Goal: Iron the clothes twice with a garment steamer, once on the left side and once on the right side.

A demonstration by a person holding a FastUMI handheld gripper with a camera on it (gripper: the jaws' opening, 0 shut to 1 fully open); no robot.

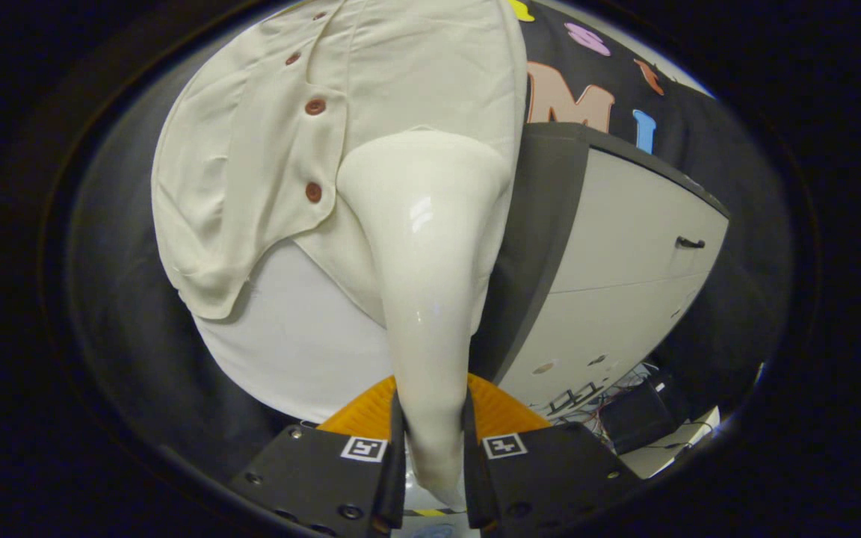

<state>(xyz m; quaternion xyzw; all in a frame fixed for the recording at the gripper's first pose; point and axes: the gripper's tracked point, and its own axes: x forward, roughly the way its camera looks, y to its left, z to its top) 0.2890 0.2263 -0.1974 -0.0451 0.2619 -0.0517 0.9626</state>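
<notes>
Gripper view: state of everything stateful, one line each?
tool: shut on the garment steamer's handle, a finger on each side.
garment steamer: held, head against the shirt; steam cannot be told.
shirt: hanging, the three visible buttons done up, lower hem flared open.
cabinet: drawers closed.

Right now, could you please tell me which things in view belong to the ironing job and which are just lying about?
For the job:
- garment steamer, clamped in the claw, its head against the shirt
- cream buttoned shirt, hanging

Just about:
- white cabinet with a dark handle
- loose cables below it
</notes>
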